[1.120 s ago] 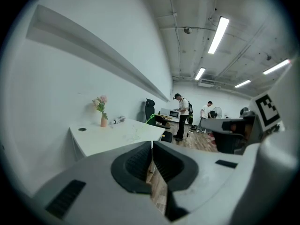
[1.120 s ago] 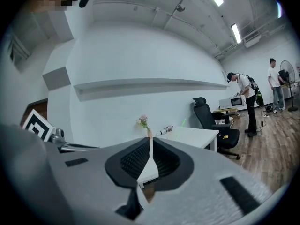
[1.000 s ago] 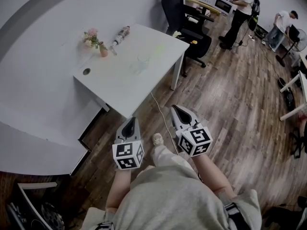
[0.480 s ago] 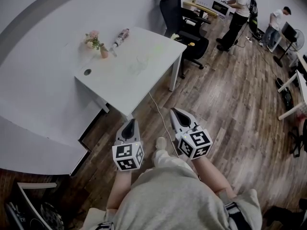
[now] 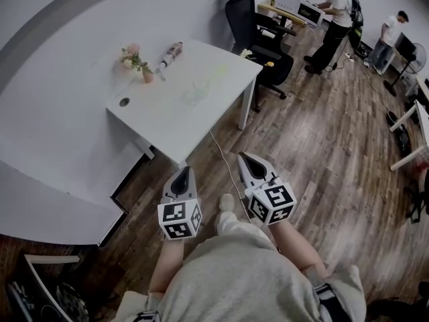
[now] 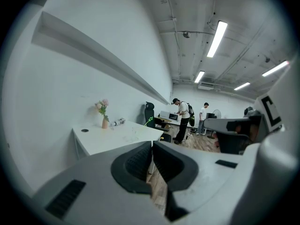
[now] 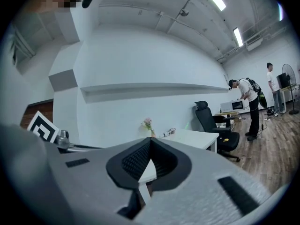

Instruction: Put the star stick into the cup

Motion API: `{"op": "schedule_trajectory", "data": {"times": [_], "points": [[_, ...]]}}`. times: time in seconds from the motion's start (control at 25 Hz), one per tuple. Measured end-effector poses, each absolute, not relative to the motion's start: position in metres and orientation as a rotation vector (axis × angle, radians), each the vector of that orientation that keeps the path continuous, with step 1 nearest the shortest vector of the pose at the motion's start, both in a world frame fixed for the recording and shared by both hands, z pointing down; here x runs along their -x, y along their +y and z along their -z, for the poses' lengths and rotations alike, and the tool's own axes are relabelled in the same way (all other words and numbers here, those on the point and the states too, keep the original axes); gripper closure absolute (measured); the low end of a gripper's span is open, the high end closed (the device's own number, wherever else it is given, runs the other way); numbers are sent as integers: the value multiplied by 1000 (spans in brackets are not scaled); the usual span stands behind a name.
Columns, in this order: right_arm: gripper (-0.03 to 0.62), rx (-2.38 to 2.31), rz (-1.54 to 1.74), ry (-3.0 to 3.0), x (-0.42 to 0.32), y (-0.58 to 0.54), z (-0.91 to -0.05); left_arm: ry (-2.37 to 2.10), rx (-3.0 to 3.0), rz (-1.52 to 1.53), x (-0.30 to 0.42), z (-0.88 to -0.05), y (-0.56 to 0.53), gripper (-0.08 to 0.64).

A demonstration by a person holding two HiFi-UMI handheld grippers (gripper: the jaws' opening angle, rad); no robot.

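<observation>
A white table (image 5: 161, 123) stands ahead, well beyond both grippers. On it a clear cup (image 5: 196, 90) shows faintly near the middle. A thin, pale green star stick (image 5: 218, 68) lies near the table's far right corner; its green star (image 6: 149, 120) shows in the left gripper view. My left gripper (image 5: 181, 172) and right gripper (image 5: 245, 157) are held side by side above the wooden floor. Both are shut with nothing between their jaws, and both point toward the table.
A pink flower vase (image 5: 144, 73) and a lying bottle (image 5: 170, 51) sit at the table's far edge. A black office chair (image 5: 260, 29) stands beyond the table. A cable (image 5: 224, 154) runs across the floor. Two people (image 5: 334, 17) work at the back right.
The table has slid slightly down and right in the head view. Both grippers stay shut and keep their places in the picture.
</observation>
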State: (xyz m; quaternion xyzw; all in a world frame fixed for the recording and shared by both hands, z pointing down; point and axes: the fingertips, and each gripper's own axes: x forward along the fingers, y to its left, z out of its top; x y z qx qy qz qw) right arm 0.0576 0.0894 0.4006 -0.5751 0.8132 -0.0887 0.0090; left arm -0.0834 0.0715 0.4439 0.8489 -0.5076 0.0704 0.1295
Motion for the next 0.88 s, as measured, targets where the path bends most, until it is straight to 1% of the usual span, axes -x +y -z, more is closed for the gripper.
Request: {"op": "schedule_trajectory", "data": {"times": [0.88], "points": [[594, 1823, 256, 2521, -55, 86, -399, -1448, -2484, -195, 84, -444, 65, 548]]}}
